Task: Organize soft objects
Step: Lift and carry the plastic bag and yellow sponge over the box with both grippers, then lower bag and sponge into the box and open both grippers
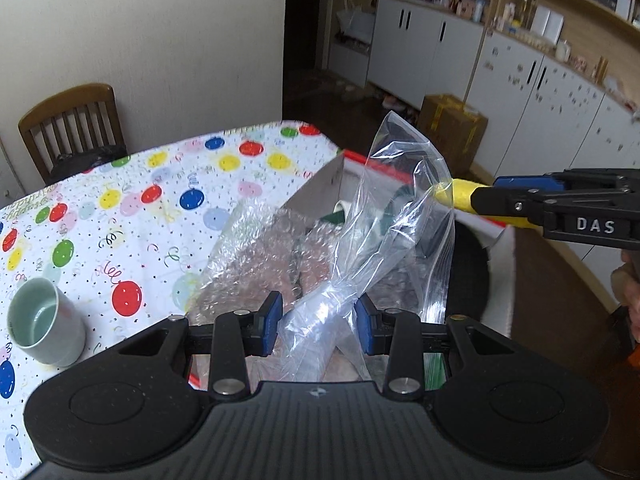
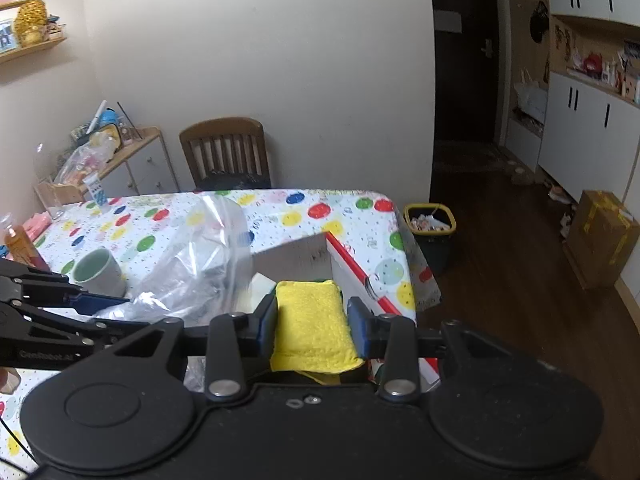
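My left gripper [image 1: 319,322] is shut on the bunched lower part of a clear zip bag [image 1: 400,216], which stands up over an open cardboard box [image 1: 320,188]. My right gripper [image 2: 312,322] is shut on a yellow sponge [image 2: 314,322]. In the left wrist view the right gripper [image 1: 484,196] comes in from the right, and the yellow sponge [image 1: 454,196] touches the bag's upper edge. In the right wrist view the clear zip bag [image 2: 200,264] hangs left of the sponge, with the left gripper [image 2: 100,304] below it. Bubble wrap [image 1: 256,248] lies at the box's near side.
A pale green cup [image 1: 44,326] stands on the balloon-print tablecloth [image 1: 140,208]. A wooden chair [image 2: 226,152] is at the table's far end. A yellow-rimmed bin [image 2: 430,224] sits on the floor past the table corner, and a brown carton [image 2: 602,236] by the white cabinets.
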`<action>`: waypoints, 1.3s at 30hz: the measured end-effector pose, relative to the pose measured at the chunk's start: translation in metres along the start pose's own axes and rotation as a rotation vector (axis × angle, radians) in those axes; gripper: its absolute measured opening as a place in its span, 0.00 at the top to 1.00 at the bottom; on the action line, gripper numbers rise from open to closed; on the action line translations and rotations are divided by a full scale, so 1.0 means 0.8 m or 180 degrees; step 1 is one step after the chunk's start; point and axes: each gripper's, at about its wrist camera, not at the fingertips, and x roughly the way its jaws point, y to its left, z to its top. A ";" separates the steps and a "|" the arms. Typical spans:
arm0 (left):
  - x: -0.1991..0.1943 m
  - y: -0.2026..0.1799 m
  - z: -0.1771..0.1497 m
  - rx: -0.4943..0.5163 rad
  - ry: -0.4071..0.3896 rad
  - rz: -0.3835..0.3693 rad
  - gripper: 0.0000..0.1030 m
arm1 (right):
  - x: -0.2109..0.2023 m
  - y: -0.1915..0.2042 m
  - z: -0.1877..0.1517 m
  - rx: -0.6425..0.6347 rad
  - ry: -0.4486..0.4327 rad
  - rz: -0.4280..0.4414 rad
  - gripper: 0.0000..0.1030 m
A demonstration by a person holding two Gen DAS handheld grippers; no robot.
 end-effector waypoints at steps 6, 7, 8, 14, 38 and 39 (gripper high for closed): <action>0.027 0.008 -0.002 0.0009 0.0171 0.0056 0.64 | 0.031 0.005 -0.009 0.0009 0.0129 -0.0050 0.64; 0.030 0.009 -0.003 0.0016 0.0187 0.0064 0.64 | 0.035 0.006 -0.011 0.0005 0.0148 -0.0061 0.64; 0.032 0.008 -0.003 0.0027 0.0199 0.0075 0.64 | 0.039 0.008 -0.012 -0.0009 0.0163 -0.0073 0.64; 0.045 0.007 -0.006 0.0054 0.0262 0.0107 0.64 | 0.058 0.014 -0.024 -0.0048 0.0256 -0.0115 0.64; 0.041 0.005 -0.020 0.0031 0.0160 0.0121 0.34 | 0.054 0.031 -0.031 -0.0205 0.0322 -0.0170 0.53; 0.037 0.005 -0.021 0.0034 0.0139 0.0110 0.33 | 0.050 0.031 -0.030 -0.0197 0.0311 -0.0171 0.53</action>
